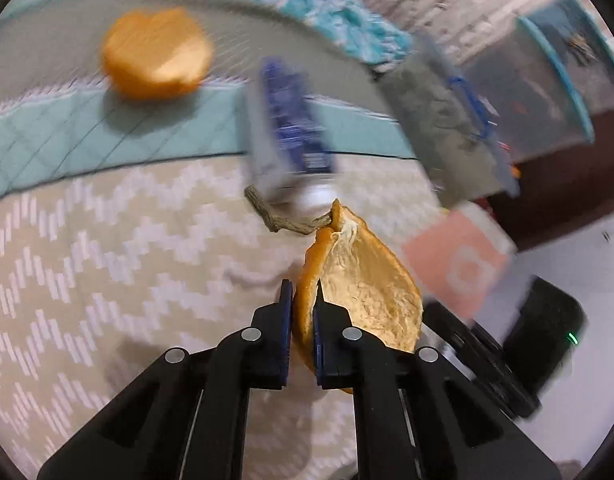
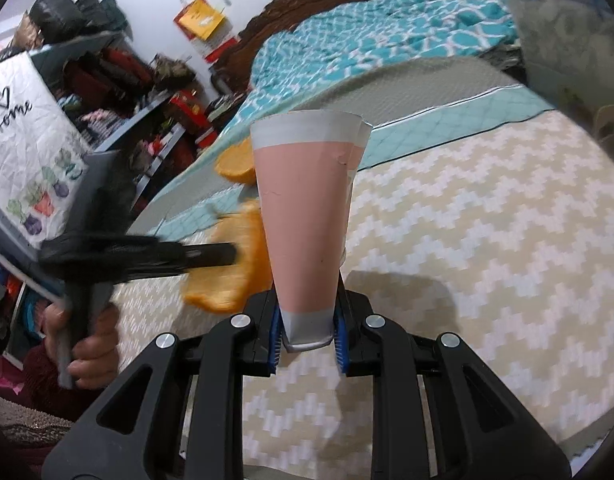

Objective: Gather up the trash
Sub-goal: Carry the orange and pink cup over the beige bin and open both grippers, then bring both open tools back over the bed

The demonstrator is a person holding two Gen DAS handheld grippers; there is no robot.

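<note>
The left gripper (image 1: 303, 312) pinches an orange peel (image 1: 363, 292) by one thin edge, most of it hanging free toward 2 o'clock; the peel could tear or slide out in transit. The right gripper (image 2: 307, 332) clamps a pink carton (image 2: 307, 216) at its narrow end, so the long body could swing and twist loose. More peel (image 1: 157, 54) lies at 11 o'clock on the bed (image 1: 87, 240), and a blue pack (image 1: 291, 128) at 12, both easy to miss
</note>
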